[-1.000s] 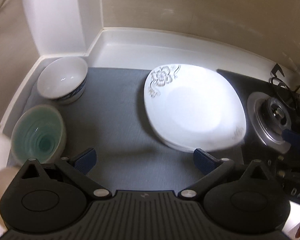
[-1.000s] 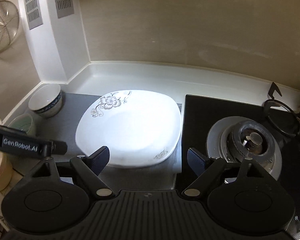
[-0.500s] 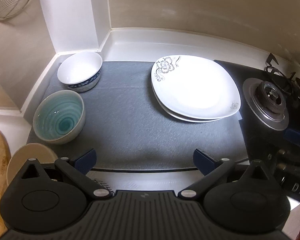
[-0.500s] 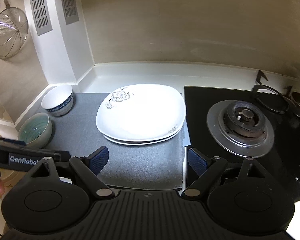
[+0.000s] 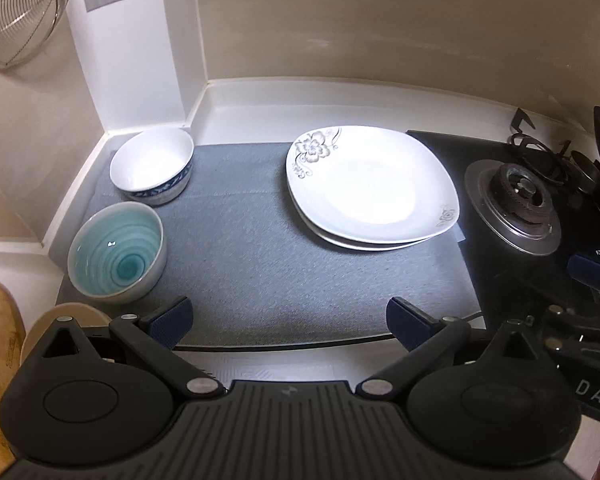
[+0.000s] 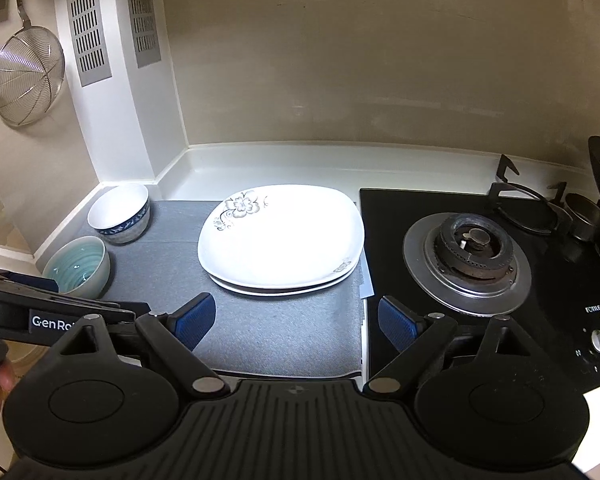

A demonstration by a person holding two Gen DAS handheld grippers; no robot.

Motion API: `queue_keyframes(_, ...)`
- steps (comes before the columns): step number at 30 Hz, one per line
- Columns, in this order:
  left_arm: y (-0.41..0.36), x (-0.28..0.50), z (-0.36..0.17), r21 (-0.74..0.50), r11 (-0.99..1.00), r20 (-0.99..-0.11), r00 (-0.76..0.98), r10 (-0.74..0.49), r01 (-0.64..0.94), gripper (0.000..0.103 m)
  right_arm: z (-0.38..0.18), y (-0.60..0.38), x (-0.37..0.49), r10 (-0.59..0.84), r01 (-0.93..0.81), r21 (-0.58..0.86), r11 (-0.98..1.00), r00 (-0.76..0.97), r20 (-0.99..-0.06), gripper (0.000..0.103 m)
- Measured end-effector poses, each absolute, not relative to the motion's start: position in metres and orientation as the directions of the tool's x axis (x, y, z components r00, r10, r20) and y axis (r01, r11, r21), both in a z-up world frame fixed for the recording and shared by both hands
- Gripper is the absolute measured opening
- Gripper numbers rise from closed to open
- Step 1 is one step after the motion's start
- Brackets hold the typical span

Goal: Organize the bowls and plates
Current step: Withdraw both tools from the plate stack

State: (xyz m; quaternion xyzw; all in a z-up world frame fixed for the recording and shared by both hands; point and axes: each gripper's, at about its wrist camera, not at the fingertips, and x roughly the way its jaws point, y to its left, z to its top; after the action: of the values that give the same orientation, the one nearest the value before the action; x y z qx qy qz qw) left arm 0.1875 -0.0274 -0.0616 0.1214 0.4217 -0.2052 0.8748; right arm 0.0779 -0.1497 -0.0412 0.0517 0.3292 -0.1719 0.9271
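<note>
My bench [image 5: 268, 92] is white, running along the beige wall and into a corner at the upper left of the frame. A grey mat [image 5: 256, 256] covers its middle, reaching almost to the front edge. On the mat, at the left, stand 2 bowls just beside each other: a white bowl with a blue band [image 5: 152, 164] behind, a teal-glazed bowl [image 5: 116, 254] in front. Right of centre sit 2 white square plates [image 5: 368, 184], stacked, the top one with a grey flower print. A black gas hob [image 6: 480, 248] fills the right side, its edge just beside the mat.
</note>
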Motion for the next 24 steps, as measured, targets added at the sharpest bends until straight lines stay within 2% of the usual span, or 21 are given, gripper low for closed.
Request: queue_keyframes(24, -0.0185, 0.1882, -0.0614, 0.054, 0.896, -0.787, 0.571, -0.233, 0.440, 0.103, -0.0428, -0.1441, 0.0795, -0.260, 0.325, -0.015, 0.946, 0.726, -0.637, 0.090)
